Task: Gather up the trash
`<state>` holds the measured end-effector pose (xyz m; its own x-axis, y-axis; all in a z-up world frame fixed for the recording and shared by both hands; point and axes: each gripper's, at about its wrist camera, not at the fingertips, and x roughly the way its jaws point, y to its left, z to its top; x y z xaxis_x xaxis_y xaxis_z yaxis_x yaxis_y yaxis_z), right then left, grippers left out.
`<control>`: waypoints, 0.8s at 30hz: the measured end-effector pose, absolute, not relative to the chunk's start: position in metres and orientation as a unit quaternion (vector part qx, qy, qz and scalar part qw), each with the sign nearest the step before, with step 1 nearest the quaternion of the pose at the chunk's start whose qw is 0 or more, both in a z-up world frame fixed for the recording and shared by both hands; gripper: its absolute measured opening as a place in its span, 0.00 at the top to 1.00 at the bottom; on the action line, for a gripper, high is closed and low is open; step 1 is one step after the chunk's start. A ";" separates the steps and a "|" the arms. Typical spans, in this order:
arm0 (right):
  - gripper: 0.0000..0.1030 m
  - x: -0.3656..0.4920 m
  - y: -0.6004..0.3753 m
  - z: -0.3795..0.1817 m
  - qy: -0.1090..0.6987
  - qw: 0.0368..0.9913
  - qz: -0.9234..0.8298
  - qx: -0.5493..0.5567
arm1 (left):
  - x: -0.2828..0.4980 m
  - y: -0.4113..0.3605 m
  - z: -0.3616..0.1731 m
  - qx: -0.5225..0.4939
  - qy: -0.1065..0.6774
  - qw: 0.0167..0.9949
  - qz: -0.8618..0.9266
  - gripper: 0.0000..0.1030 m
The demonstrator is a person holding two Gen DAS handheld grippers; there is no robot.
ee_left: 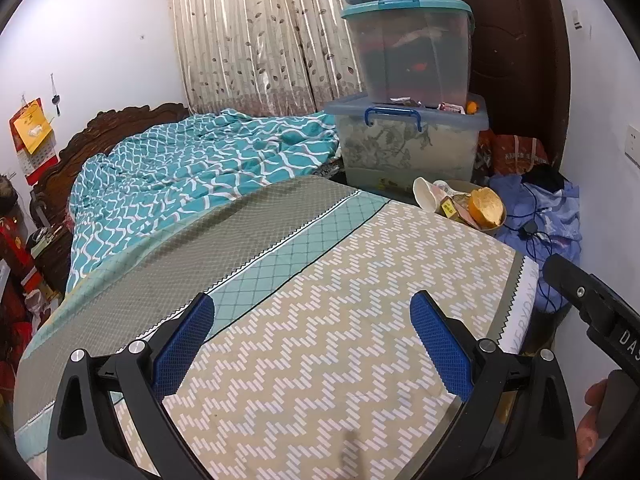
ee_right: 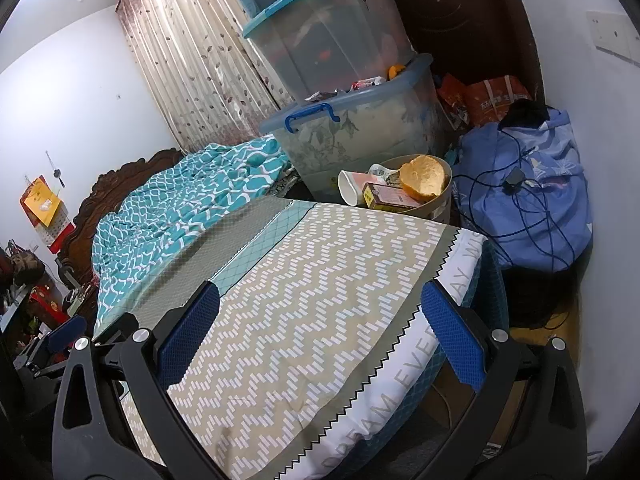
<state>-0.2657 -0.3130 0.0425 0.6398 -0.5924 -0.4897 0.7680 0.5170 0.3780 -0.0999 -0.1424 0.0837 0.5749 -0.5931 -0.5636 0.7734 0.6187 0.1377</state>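
A round tan bin (ee_left: 500, 222) (ee_right: 438, 204) stands at the far corner of the bed. It holds an orange peel (ee_left: 486, 206) (ee_right: 425, 176), a white paper cup (ee_left: 426, 196) (ee_right: 349, 189), a small brown carton (ee_left: 450, 209) (ee_right: 390, 196) and other scraps. My left gripper (ee_left: 312, 332) is open and empty over the patterned bedsheet (ee_left: 320, 340), well short of the bin. My right gripper (ee_right: 320, 320) is open and empty over the sheet (ee_right: 300, 300) near the bed's foot edge. The right tool's black body (ee_left: 592, 312) shows at the right of the left wrist view.
Stacked clear storage boxes (ee_left: 412, 80) (ee_right: 344, 92) stand behind the bin, with small items on the lower lid. A teal quilt (ee_left: 192, 172) (ee_right: 180, 196) covers the bed's far half. A blue bag with cables (ee_left: 536, 220) (ee_right: 528, 200) sits by the wall. A dark door (ee_right: 460, 20) is behind.
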 end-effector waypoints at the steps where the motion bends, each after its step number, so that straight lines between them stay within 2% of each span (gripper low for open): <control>1: 0.03 -0.266 -0.313 0.043 0.150 0.858 -0.397 0.290 | -0.100 -0.142 0.084 0.187 0.239 0.868 -0.394 0.08; 24: 0.03 -0.266 -0.312 0.042 0.151 0.858 -0.396 0.289 | -0.102 -0.142 0.083 0.198 0.240 0.871 -0.380 0.08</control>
